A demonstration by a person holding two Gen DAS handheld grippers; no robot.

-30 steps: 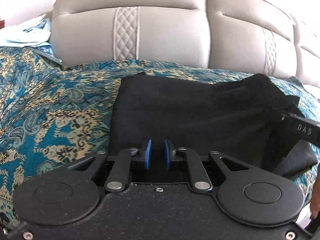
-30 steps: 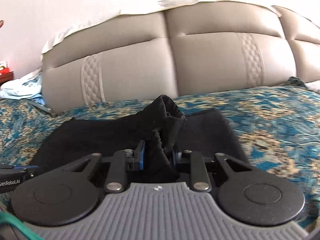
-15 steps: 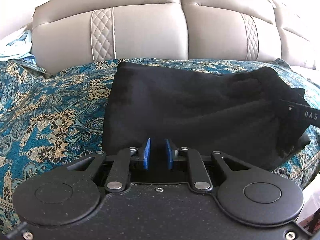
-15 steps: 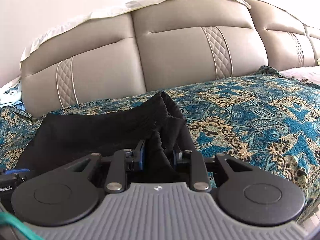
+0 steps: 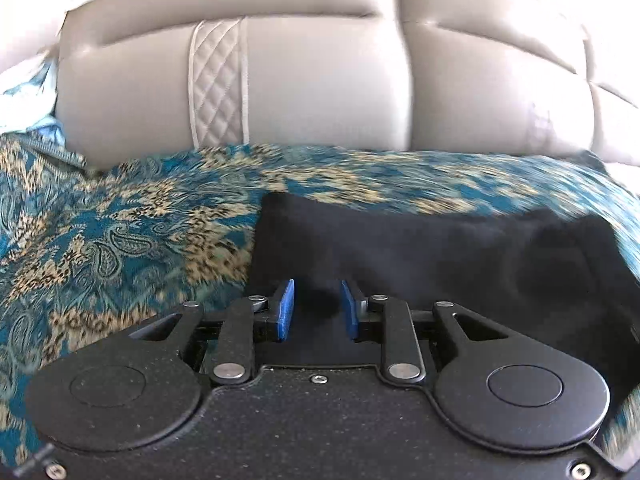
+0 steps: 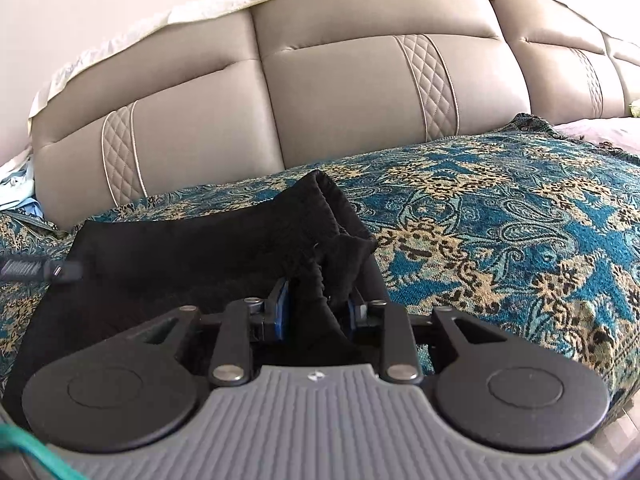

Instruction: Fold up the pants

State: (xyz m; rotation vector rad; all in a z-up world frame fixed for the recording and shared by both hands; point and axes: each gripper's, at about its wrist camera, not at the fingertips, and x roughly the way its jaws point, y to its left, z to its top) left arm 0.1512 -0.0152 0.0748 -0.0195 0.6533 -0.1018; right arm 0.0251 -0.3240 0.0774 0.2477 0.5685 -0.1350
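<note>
Right tongs [image 6: 318, 312] pinch black pants [image 6: 180, 252] on patterned bedspread [image 6: 500, 216]; left tongs [image 5: 316, 308] parted

— Carrying everything: a bed [image 6: 500, 216] under a teal and gold paisley bedspread [image 5: 120, 240], set against a padded grey headboard [image 6: 340, 92] with quilted diamond strips.

— Lying directly on the bedspread?

— Black pants [image 5: 420, 248], folded into a dark block, mostly flat, near the middle. Gathered waistband [image 6: 332, 208] bunched and raised at the right end, in the right wrist view.

— Anything else resting there?

— Pale blue cloth [image 6: 18, 192] at the far left edge beside the headboard; hard to say whether on the bedspread or beyond it. A pale sheet [image 6: 600, 132] past the bedspread's far right edge. Left wrist view blurred.
</note>
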